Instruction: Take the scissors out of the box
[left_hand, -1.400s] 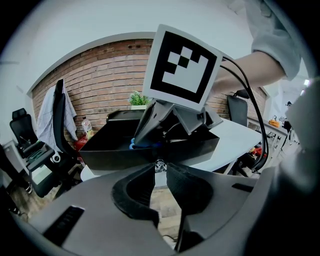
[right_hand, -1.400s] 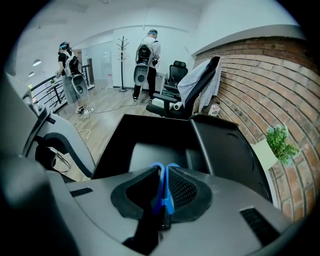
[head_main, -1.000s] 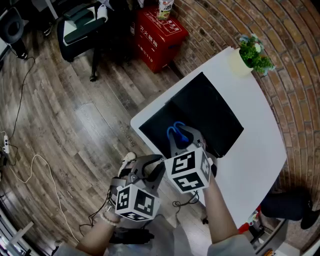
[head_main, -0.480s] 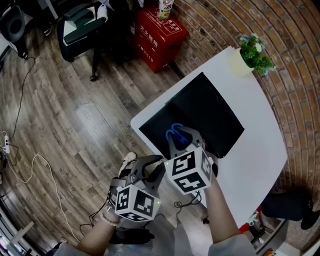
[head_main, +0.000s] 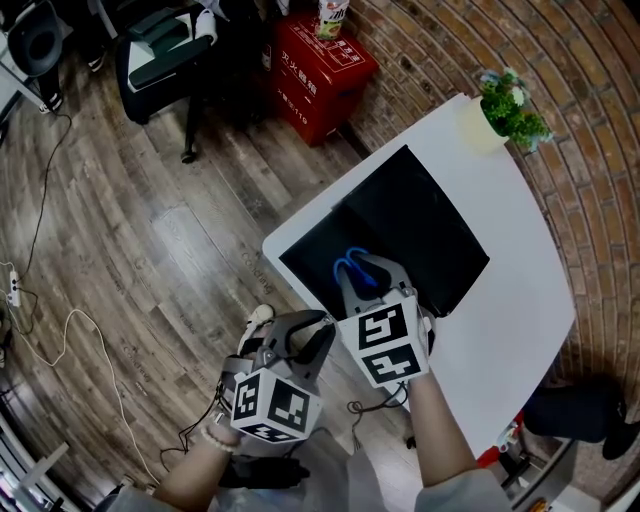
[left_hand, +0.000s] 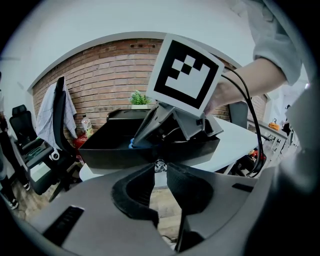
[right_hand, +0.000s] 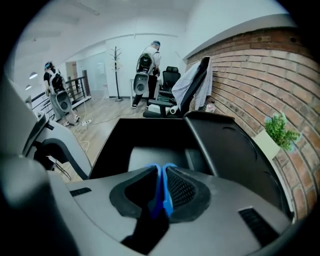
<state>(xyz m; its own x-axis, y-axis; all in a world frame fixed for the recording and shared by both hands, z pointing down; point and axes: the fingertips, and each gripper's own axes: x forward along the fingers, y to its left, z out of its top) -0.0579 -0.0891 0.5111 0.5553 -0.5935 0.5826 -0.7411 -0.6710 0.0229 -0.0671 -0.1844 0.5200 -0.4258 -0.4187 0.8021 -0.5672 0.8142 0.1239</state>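
On a curved white tabletop (head_main: 520, 230) set against a brick wall (head_main: 600, 100) sits a black box (head_main: 310, 255), its lid (head_main: 420, 225) thrown back flat on the far side. A potted plant (head_main: 510, 105) stands at the tabletop's far corner. Below lies a plank floor (head_main: 120, 220) with a red crate (head_main: 320, 62) and an office chair (head_main: 160, 50). In the right gripper view two people stand well off across the room.

The scissors (head_main: 348, 266) are over the box's open tray, with their blue handle loops pointing away from the person and toward the tray's far end. Their long axis runs along the right claw's (head_main: 372, 280) own line, and the blades are hidden under it. Whether they touch the tray's bottom cannot be told.

The right claw reaches forward and down into the box, forearm extended over the tabletop's near edge. Its jaws are closed tight on the blue handles, which show as two thin strips pinched between the pads. The left claw (head_main: 300, 335) is held low, off the tabletop's near-left edge, aimed at the box's side wall. Its jaws are together at the tips, with nothing in them.
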